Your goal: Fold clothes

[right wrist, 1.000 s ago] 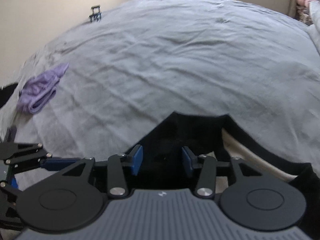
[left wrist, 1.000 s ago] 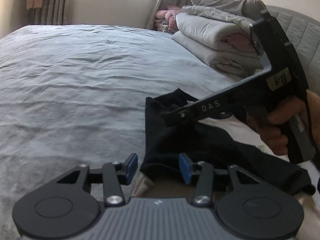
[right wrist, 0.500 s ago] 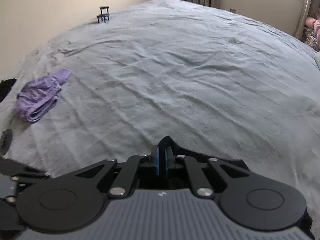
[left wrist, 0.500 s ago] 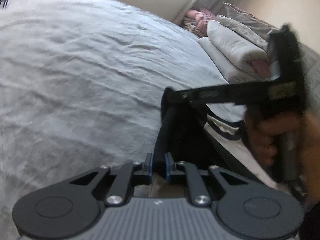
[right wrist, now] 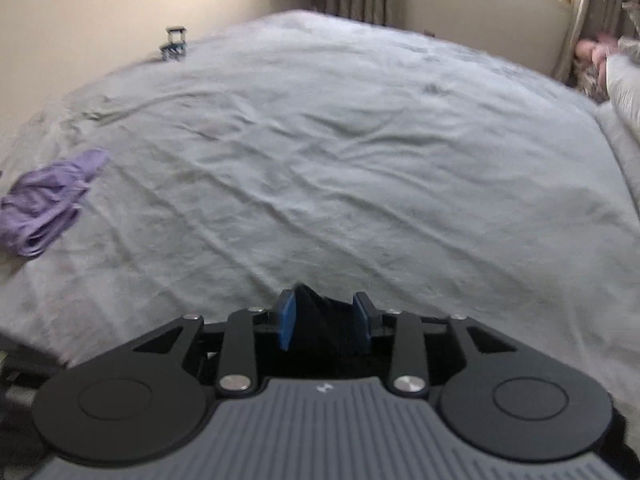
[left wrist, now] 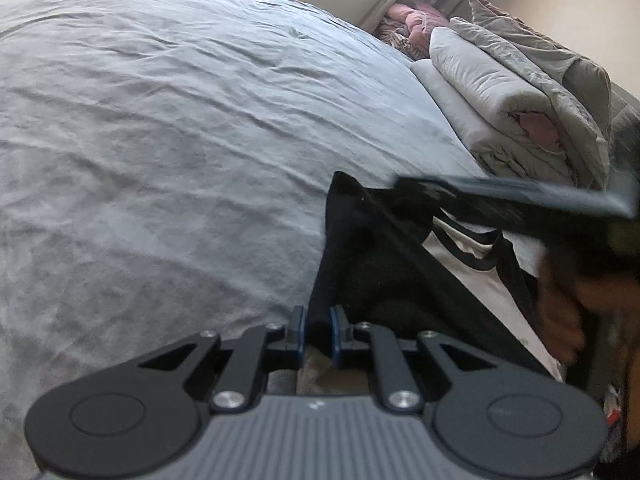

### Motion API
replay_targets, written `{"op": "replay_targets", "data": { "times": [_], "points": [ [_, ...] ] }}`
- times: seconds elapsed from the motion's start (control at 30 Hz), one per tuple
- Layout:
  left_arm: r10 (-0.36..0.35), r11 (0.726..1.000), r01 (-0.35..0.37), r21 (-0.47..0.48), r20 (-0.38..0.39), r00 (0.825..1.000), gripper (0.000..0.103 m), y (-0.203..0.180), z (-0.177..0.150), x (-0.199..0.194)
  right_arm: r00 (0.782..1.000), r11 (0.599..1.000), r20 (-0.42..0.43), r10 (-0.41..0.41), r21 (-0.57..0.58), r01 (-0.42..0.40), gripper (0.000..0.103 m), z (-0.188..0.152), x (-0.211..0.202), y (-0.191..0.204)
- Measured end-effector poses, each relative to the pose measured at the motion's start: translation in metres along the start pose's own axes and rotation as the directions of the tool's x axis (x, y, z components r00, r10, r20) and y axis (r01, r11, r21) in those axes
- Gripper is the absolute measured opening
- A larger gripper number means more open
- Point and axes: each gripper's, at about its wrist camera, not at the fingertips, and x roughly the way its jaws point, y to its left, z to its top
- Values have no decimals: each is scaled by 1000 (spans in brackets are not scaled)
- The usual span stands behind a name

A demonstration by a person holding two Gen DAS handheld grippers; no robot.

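A black garment (left wrist: 360,248) with a white, black-striped panel (left wrist: 476,280) hangs above the near right part of the grey bed (left wrist: 160,120). My left gripper (left wrist: 318,330) is shut on its lower black edge. In the left wrist view, my right gripper (left wrist: 404,186) shows blurred at the garment's upper corner, with a hand (left wrist: 560,308) on its grip. Seen from the right wrist, the right gripper (right wrist: 323,304) has its blue pads (right wrist: 286,322) apart, and a bunch of the black garment (right wrist: 322,336) still sits between them.
A crumpled purple garment (right wrist: 48,204) lies at the bed's left edge. A small black stand (right wrist: 174,44) sits at the far left corner. Folded grey quilts (left wrist: 500,108) are stacked on the right, with pink bedding (left wrist: 412,20) behind them. Wide wrinkled sheet stretches ahead.
Both grippers closed on the black garment and lifted it, stretching it between them. Since half a second ago, the right gripper's pads have spread apart again. The left stays clamped.
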Motion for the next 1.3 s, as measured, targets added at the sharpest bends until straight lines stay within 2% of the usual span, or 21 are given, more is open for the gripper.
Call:
{"op": "replay_targets", "data": {
  "times": [0.1,0.17,0.23,0.37,0.5,0.63,0.7,0.83,0.9,0.97,1.03,1.07,1.23,1.3],
  "points": [
    [3,1000,-3,-2,-2,1000,13,0,0,1,999,999,26,-32,-11,32,36,-15,-27,-2],
    [6,1000,-6,-1,-1,1000,13,-1,0,1,1000,1000,19,-21,-19,21,36,-30,-36,-3],
    [7,1000,-7,-3,0,1000,13,0,0,0,1000,1000,-20,-9,-21,9,36,-44,-32,-2],
    [-7,999,7,-33,-2,1000,13,6,1,0,997,999,-67,-39,-25,38,33,-69,-6,-1],
    [-25,998,25,-51,-5,1000,13,7,2,-2,991,991,6,-131,22,131,33,-61,-26,1],
    [-75,993,74,-95,-10,997,13,11,6,-7,999,1000,28,-31,0,31,35,-63,-51,15],
    [-89,989,88,-117,-5,996,14,14,8,-10,1000,999,11,-22,-32,23,35,-66,-54,26],
    [-42,991,41,-127,-5,999,13,18,10,-8,998,990,8,68,-122,-66,40,-76,-61,53],
    [-36,988,34,-150,-6,999,13,23,11,-7,999,980,-11,41,-193,-42,41,-83,-56,67],
    [-39,985,38,-168,-2,999,13,27,12,-8,999,977,-45,-30,-212,20,38,-88,-41,75],
    [-46,983,46,-176,6,999,13,28,13,-10,998,984,-53,-41,-176,31,13,-88,-34,76],
    [-49,983,50,-176,10,999,13,28,13,-11,998,989,-48,-39,-141,31,8,-85,-35,76],
    [-29,991,29,-131,7,1000,13,20,11,-10,996,997,-73,-58,42,62,8,-71,-34,70],
    [-12,996,13,-87,9,1000,13,13,9,-9,995,997,-87,-52,57,57,14,-77,-29,68]
  ]
}}
